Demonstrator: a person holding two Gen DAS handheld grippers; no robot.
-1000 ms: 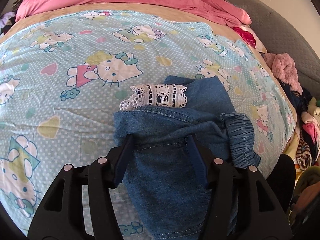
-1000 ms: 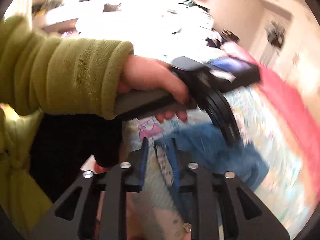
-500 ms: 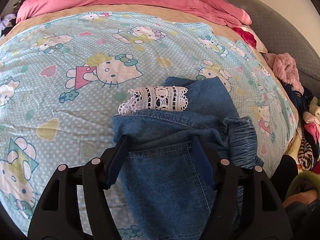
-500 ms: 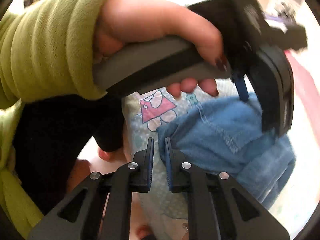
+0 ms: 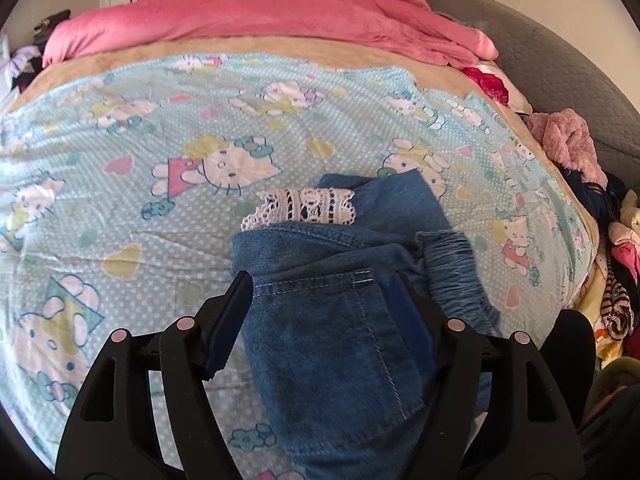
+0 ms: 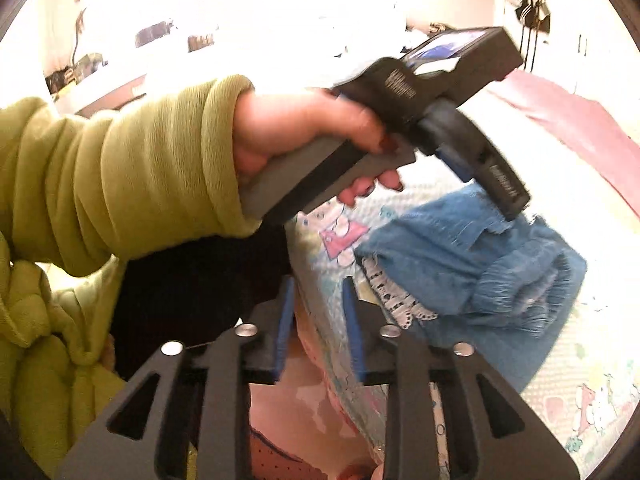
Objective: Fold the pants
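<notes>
Blue denim pants [image 5: 340, 320] with a white lace trim [image 5: 304, 210] lie folded in a bundle on the Hello Kitty bed sheet [image 5: 160, 140]. My left gripper [image 5: 322, 292] is open, its fingers on either side of the back pocket, just above the denim. In the right wrist view the same pants [image 6: 480, 264] lie on the sheet by the bed's edge. My right gripper [image 6: 318, 296] is open and empty, just left of the lace trim [image 6: 396, 296]. The left gripper's body, held by a hand in a green sleeve, shows above the pants in the right wrist view.
A pink blanket [image 5: 260, 20] lies across the far end of the bed. A grey headboard or cushion [image 5: 560, 80] and a pile of clothes [image 5: 580, 152] sit along the right side. The person's green sleeve [image 6: 120, 184] fills the left of the right wrist view.
My right gripper has opened and let go of the pants, which now lie on the sheet. My left gripper has stayed open over the denim and shifted slightly.
</notes>
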